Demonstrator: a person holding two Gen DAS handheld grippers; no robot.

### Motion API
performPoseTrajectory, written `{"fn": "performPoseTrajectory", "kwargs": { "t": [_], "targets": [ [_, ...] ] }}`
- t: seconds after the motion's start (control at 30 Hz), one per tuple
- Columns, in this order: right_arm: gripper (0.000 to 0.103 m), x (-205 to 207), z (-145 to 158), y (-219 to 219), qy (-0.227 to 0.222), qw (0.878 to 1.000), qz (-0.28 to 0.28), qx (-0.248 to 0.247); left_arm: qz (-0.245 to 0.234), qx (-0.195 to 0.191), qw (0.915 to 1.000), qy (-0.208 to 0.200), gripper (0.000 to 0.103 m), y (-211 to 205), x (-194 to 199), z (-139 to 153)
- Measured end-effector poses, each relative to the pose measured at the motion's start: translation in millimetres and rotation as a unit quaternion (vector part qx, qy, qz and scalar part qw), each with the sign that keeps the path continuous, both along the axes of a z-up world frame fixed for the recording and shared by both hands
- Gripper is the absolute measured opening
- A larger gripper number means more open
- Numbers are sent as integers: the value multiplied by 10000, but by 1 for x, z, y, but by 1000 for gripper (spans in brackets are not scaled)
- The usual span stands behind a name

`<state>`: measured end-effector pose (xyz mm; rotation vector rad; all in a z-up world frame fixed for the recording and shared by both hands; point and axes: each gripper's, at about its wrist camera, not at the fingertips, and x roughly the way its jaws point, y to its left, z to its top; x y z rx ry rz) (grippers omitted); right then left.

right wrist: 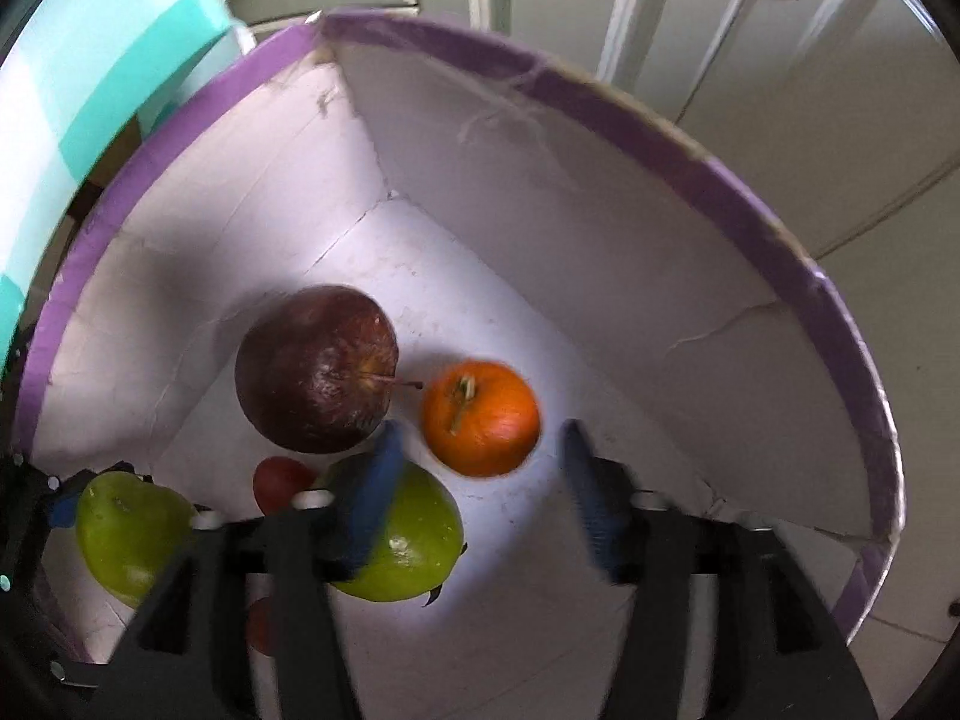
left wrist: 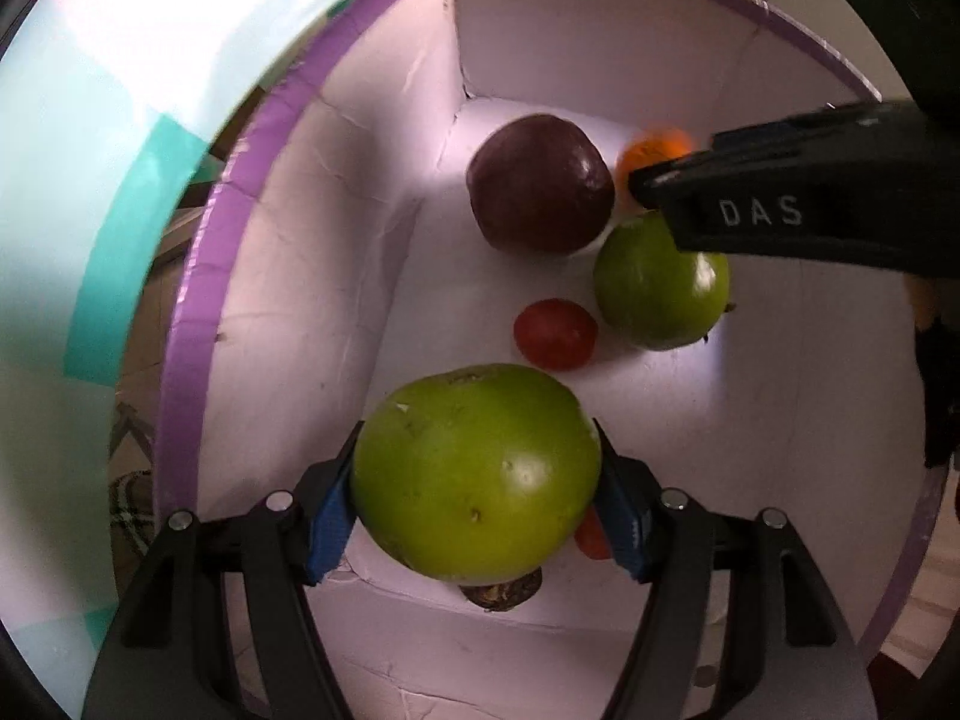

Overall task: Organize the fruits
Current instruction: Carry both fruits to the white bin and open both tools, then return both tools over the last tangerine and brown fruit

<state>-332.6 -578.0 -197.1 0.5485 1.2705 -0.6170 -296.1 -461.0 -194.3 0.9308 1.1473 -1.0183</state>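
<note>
My left gripper (left wrist: 477, 480) is shut on a big green fruit (left wrist: 474, 471) and holds it inside a white box with a purple rim (left wrist: 198, 324). On the box floor lie a dark red apple (left wrist: 540, 183), a second green fruit (left wrist: 660, 282), a small red tomato (left wrist: 555, 333) and an orange (left wrist: 657, 147). My right gripper (right wrist: 480, 450) is open above the orange (right wrist: 480, 417), which lies free on the floor. The right wrist view also shows the apple (right wrist: 315, 369), the second green fruit (right wrist: 414, 546), the held green fruit (right wrist: 129, 534) and the tomato (right wrist: 279, 483).
Another small red fruit (left wrist: 591, 534) and a brown object (left wrist: 501, 591) lie under the held fruit. A teal and white striped cloth (left wrist: 90, 192) lies left of the box. Pale cabinet doors (right wrist: 750, 60) stand behind the box.
</note>
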Motion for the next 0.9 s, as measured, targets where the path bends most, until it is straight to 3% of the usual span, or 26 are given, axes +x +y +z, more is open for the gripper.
{"fn": "performPoseTrajectory", "kwargs": {
  "t": [0.17,0.27,0.37,0.47,0.53,0.6,0.7,0.73,0.83,0.87,0.9],
  "targets": [
    [69,-15,21,-4,-444,9988,-193,76,108,-257,9991,326,69,14,6,13],
    [70,-28,46,-6,-824,9961,-321,8,-23,-852,9957,368,73,30,1,45],
    [71,-34,88,-6,-1221,9914,-375,-271,-228,-1799,9815,611,78,52,-6,106],
    [75,-39,128,2,-1715,9828,-316,-608,-270,-2951,9545,348,92,97,-6,179],
    [79,-35,163,10,-2186,9716,-160,-896,-83,-3645,9306,-328,101,139,7,227],
    [87,-26,190,25,-2630,9588,18,-1074,399,-3906,9148,-947,101,174,29,253],
    [88,-8,225,69,-3361,9333,600,-1116,1386,-3982,8949,-1461,101,234,73,268],
    [88,1,230,81,-3428,9297,786,-1097,1824,-3955,8865,-1563,101,257,91,267],
    [88,38,235,131,-3457,9214,1515,-923,3287,-3684,8469,-1973,101,321,153,262],
    [88,51,240,146,-3407,9200,1733,-868,3834,-3552,8269,-2076,101,344,177,257],
    [88,63,237,162,-3346,9184,1938,-838,4183,-3467,8129,-2095,101,367,199,257]
  ]
}}
